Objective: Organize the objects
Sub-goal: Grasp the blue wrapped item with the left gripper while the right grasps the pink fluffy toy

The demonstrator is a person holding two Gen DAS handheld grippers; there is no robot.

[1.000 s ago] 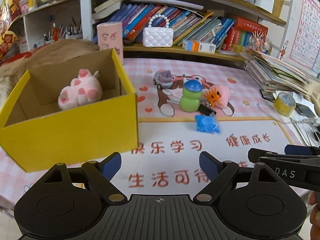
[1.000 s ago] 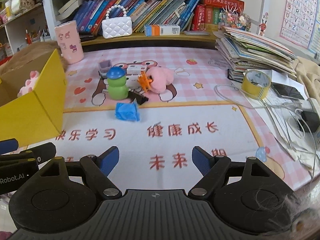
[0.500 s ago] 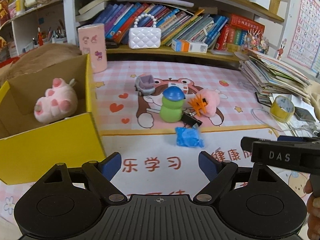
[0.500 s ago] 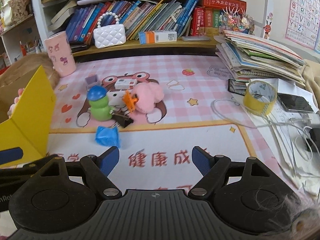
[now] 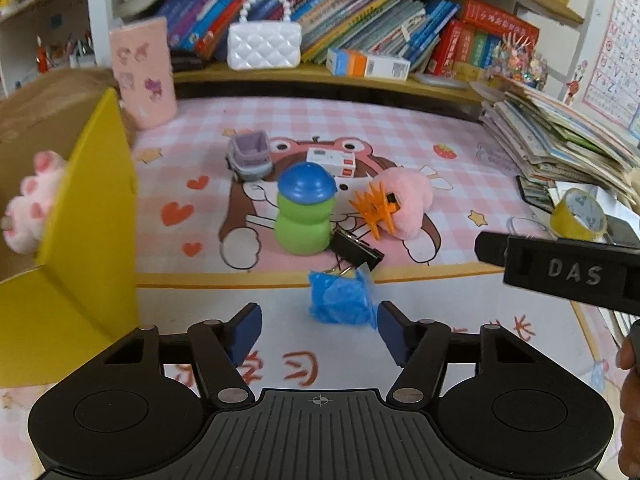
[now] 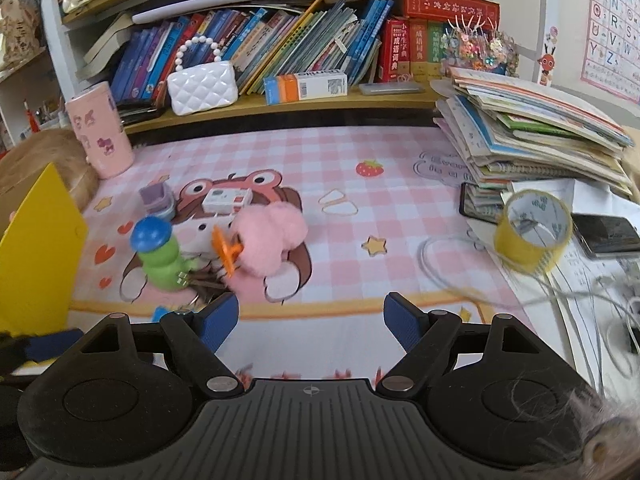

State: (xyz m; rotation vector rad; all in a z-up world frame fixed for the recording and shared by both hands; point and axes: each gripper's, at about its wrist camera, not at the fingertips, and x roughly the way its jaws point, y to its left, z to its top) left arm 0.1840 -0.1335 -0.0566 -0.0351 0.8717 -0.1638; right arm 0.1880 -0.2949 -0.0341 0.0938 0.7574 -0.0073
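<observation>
A yellow box (image 5: 92, 216) stands at the left with a pink paw plush (image 5: 28, 204) inside. On the mat lie a green bottle with a blue cap (image 5: 304, 212), an orange claw clip (image 5: 374, 208), a pink plush (image 5: 408, 200), a black binder clip (image 5: 356, 250), a small grey toy cart (image 5: 250, 156) and a blue crumpled wrapper (image 5: 340, 300). My left gripper (image 5: 318, 330) is open, just short of the blue wrapper. My right gripper (image 6: 312, 320) is open and empty, facing the pink plush (image 6: 268, 236) and the bottle (image 6: 160, 256).
A pink cup (image 5: 146, 72) stands at the back left. A white purse (image 5: 264, 44) sits on the shelf with books. A book stack (image 6: 528, 132), a yellow tape roll (image 6: 532, 230), a phone and cables lie at the right. The right gripper's side (image 5: 560, 272) shows in the left wrist view.
Both grippers have moved forward and to the right toward the toy cluster. The yellow box has slid toward the left edge of both views. The blue wrapper now lies close to my left fingertips.
</observation>
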